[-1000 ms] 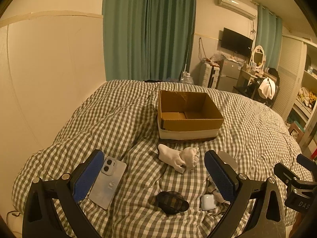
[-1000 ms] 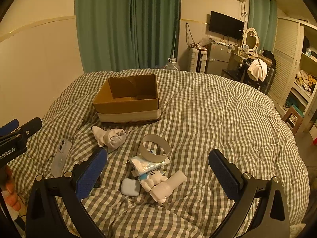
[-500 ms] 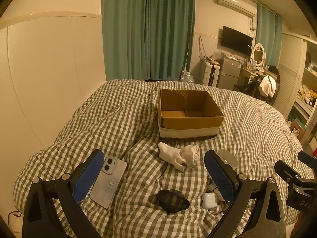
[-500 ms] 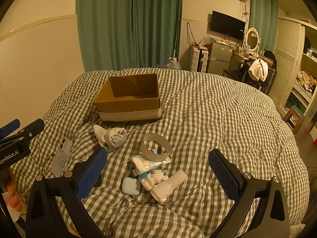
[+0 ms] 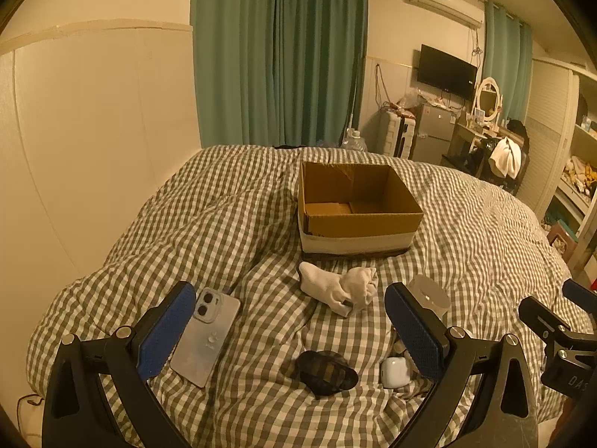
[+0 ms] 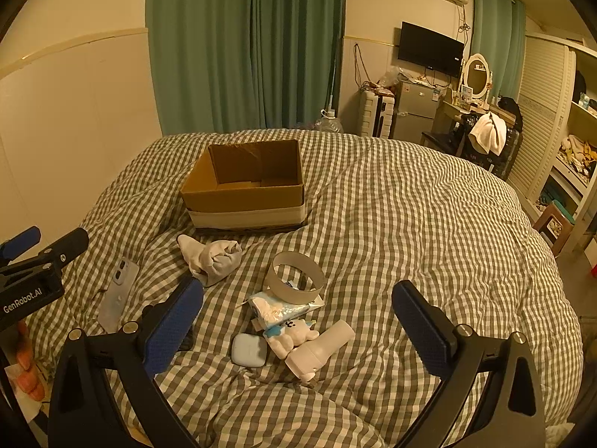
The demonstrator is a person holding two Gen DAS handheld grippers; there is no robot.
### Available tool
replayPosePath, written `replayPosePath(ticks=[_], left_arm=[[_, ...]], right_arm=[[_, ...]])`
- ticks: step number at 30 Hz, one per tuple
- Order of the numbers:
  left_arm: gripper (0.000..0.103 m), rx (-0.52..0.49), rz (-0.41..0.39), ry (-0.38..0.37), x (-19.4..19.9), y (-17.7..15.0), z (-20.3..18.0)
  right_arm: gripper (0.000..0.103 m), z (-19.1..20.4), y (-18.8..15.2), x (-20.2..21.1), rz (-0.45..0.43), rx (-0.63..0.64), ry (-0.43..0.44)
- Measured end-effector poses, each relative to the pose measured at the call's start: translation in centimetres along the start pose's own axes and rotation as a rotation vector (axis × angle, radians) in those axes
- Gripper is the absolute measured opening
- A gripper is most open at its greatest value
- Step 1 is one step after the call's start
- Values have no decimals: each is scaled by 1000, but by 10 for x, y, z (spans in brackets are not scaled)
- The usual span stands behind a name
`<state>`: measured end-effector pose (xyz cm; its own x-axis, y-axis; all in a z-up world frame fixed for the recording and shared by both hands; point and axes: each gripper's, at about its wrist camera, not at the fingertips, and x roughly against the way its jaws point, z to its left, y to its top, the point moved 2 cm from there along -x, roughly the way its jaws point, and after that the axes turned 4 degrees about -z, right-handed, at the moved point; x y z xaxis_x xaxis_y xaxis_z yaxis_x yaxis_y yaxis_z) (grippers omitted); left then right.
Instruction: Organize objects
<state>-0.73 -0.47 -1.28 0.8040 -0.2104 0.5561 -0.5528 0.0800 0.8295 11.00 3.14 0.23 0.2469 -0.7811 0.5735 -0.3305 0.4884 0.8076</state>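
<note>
Both claws are hanging wide open and empty above a checked duvet (image 6: pixel 410 205), the left gripper (image 5: pixel 289 330) over the near-left clutter and the right gripper (image 6: pixel 298 317) over the near-right pile. Nothing is being held, and the cardboard box (image 5: pixel 358 201) is sitting empty toward the far side of the bed, so the tidying appears to be only starting. Just in front of the box a rolled white sock (image 5: pixel 339 287) is lying; nearer the left claw are a silver phone (image 5: pixel 207 336), a dark patterned pouch (image 5: pixel 326 371) and a white earbud case (image 5: pixel 395 371). Under the right claw a tape ring (image 6: pixel 296 276) is resting on a plastic packet (image 6: pixel 276 308), with a small plush toy (image 6: pixel 293 336) and a white bottle (image 6: pixel 321 349) touching one another. Judging by the layout, the next move calls for lowering one claw around a single item, closing on it and carrying it to the box; the phone is lying flat and may be awkward to pinch.
</note>
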Motion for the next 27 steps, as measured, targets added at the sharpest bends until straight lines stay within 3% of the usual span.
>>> replayPosePath(ticks=[27], left_arm=[[103, -10, 13, -42, -3, 1, -6]], right_arm=[[100, 2, 3, 3, -9, 0, -20]])
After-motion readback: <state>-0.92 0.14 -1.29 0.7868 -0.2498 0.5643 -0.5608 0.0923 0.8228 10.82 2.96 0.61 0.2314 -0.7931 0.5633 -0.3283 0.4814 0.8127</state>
